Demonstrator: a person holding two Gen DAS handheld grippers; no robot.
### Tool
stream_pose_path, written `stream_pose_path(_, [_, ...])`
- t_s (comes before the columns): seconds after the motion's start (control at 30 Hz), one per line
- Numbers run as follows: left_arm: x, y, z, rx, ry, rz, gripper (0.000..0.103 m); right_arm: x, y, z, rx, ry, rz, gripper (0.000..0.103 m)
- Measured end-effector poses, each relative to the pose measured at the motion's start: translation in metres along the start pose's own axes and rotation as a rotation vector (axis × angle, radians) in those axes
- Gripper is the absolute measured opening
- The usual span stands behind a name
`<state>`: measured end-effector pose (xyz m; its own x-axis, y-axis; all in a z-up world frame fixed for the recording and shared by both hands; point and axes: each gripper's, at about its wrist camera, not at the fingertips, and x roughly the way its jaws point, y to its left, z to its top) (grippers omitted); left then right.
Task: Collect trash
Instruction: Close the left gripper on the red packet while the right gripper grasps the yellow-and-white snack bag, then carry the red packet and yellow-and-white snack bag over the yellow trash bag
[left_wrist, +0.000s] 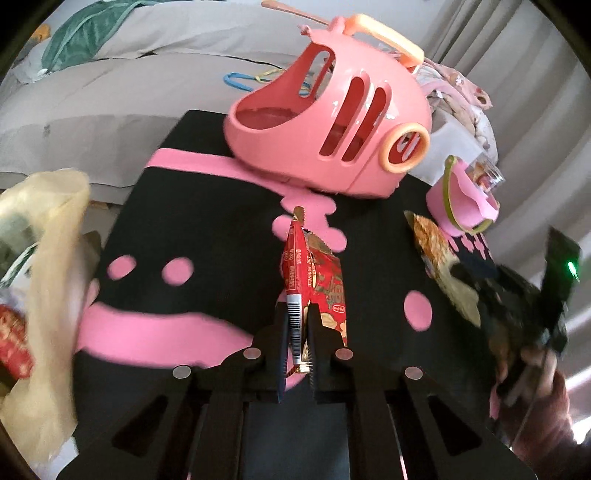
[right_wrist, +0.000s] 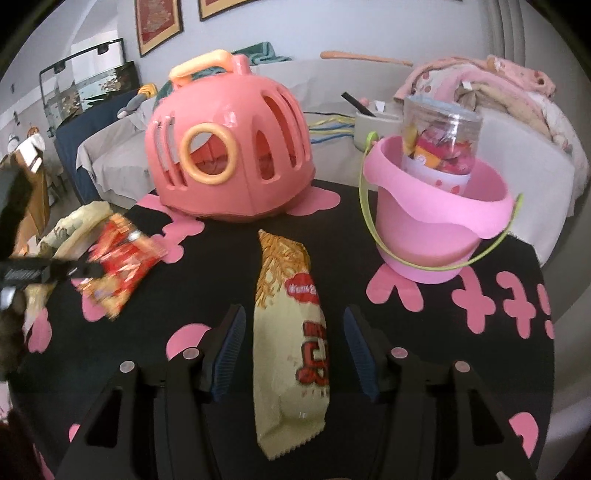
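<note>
The left tongs (left_wrist: 297, 343) were clamped on the near end of a red snack wrapper (left_wrist: 314, 280), its long axis running straight away from them toward the pink carrier (left_wrist: 328, 122), lifted edge-on above the counter (left_wrist: 207, 221). The right tongs (right_wrist: 295, 350) stood apart, straddling a cream noodle packet (right_wrist: 291, 343) lying flat, lengthwise between the pads. The pickup step seemed under way; next, the right tongs likely needed to close on the packet, and the wrapper go to the plastic bag (left_wrist: 44, 258) at left.
</note>
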<state>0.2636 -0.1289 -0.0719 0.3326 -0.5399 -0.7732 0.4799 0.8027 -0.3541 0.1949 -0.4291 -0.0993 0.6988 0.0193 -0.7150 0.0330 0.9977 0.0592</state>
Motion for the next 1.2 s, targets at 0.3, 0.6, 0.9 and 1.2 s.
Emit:
stream_pose_path(0.3, [-0.032,0.014,-0.038,0.007,-0.036,0.079,0.009,0.035,0.006,0.007,-0.018,0.072,-0.038,0.053])
stream_pose_path(0.6, [-0.044,0.028,-0.051,-0.023,-0.04,0.087,0.009,0.028,0.027,0.011,-0.07,0.067,0.024,0.036])
stream_pose_path(0.9, [-0.066,0.038,-0.062,-0.053,-0.083,0.06,0.009,-0.005,0.094,0.017,-0.182,0.021,0.121,0.035])
stream_pose_path(1.2, [-0.096,0.042,-0.083,-0.057,-0.131,0.071,0.009,-0.031,0.147,0.005,-0.239,0.008,0.203,0.035])
